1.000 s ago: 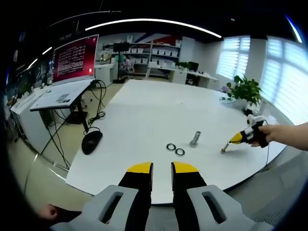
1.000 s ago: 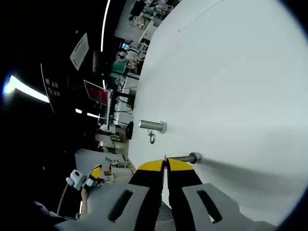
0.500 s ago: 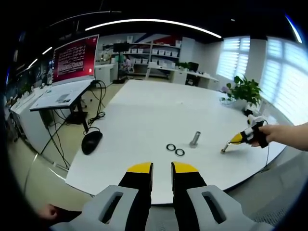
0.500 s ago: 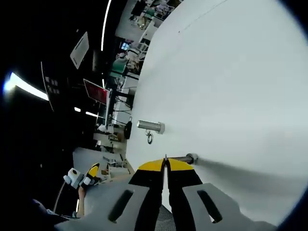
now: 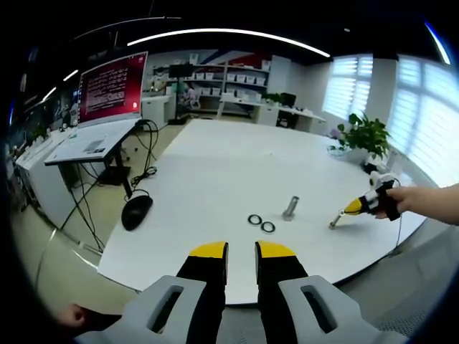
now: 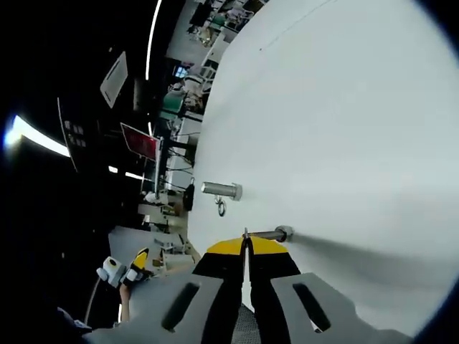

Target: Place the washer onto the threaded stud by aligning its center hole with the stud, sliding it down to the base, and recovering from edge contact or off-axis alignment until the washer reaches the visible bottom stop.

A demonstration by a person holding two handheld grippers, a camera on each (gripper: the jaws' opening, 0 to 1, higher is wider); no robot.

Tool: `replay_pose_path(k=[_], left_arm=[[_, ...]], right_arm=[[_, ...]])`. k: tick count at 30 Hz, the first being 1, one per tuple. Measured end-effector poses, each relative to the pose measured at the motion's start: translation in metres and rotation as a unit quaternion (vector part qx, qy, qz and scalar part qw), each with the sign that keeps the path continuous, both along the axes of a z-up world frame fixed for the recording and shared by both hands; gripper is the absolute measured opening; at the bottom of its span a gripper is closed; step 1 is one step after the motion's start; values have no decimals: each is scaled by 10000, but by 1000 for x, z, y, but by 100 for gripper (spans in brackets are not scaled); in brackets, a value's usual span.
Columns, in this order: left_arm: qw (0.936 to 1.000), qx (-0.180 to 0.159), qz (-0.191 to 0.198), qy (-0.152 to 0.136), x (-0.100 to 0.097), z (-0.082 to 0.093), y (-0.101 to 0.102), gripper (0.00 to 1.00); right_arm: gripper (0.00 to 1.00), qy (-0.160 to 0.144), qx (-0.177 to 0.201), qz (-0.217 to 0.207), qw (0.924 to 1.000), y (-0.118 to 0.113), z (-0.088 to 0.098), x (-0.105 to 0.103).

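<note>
- Right hand-held gripper [image 6: 245,247]: jaws clenched on a small bolt [image 6: 271,234], which sticks out sideways from the yellow tips, head end at the counter [image 6: 344,129] surface. In the left gripper view the same right hand-held gripper [image 5: 353,207] is at the counter's right edge, held by a person's hand [image 5: 409,198], bolt [image 5: 336,219] tip down on the counter.
- Left hand-held gripper [image 5: 242,250]: jaws released, a narrow gap between the yellow tips, nothing in it. It hangs off the near edge of the counter [image 5: 237,165], well apart from the parts.
- Threaded stud [image 5: 291,207]: upright mid-counter, bare, between the washers and the bolt.
- Two washers [image 5: 261,222]: flat on the counter just left of the stud, just beside each other; cannot tell if touching. Neither is on the stud.
- In the right gripper view the stud [image 6: 221,190] is near the bolt, with one washer [image 6: 221,208] beside it.
- Nothing stands between stud and washers.
- Around: computer mouse [image 5: 136,211] with cable at the left counter edge, red monitor [image 5: 112,87] on a side desk, potted plant [image 5: 366,133] at the far right.
</note>
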State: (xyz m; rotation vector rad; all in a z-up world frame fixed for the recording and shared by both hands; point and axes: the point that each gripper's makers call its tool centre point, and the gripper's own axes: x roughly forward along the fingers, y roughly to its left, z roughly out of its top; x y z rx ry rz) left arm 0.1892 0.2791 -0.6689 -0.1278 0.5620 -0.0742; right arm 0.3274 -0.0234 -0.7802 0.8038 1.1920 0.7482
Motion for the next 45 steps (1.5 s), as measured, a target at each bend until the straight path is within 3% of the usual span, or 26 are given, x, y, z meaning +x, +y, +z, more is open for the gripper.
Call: replay_pose_path(k=[8, 14, 24, 28, 31, 33, 37, 39, 42, 45], left_arm=[[10000, 0, -1, -1, 0, 0, 0, 13], [10000, -1, 0, -2, 0, 0, 0, 13], [10000, 10, -3, 17, 0, -1, 0, 13], [10000, 19, -5, 31, 0, -1, 0, 13], [10000, 19, -10, 32, 0, -1, 0, 13], [10000, 19, -19, 31, 0, -1, 0, 13], [10000, 6, -17, 10, 1, -1, 0, 13], [10000, 15, -29, 19, 1, -1, 0, 13], [10000, 15, -40, 13, 1, -1, 0, 13], [10000, 21, -52, 22, 0, -1, -1, 12]], right_arm=[[3, 430, 308, -287, 9982, 3, -1, -2], [3, 555, 248, -427, 9972, 0, -10, 1], [3, 576, -220, -291, 9977, -1, -34, 0], [3, 344, -652, -12, 9973, -8, -44, 1], [4, 419, -552, -60, 9976, -9, -44, 2], [6, 329, -530, -35, 9980, -6, -38, -3], [20, -46, -616, 82, 9981, -9, -17, -13], [21, -308, -664, 192, 9971, -11, 2, -23], [23, -767, -915, 420, 9920, -16, 23, -31], [25, -1422, -1170, 728, 9802, -19, 55, -41]])
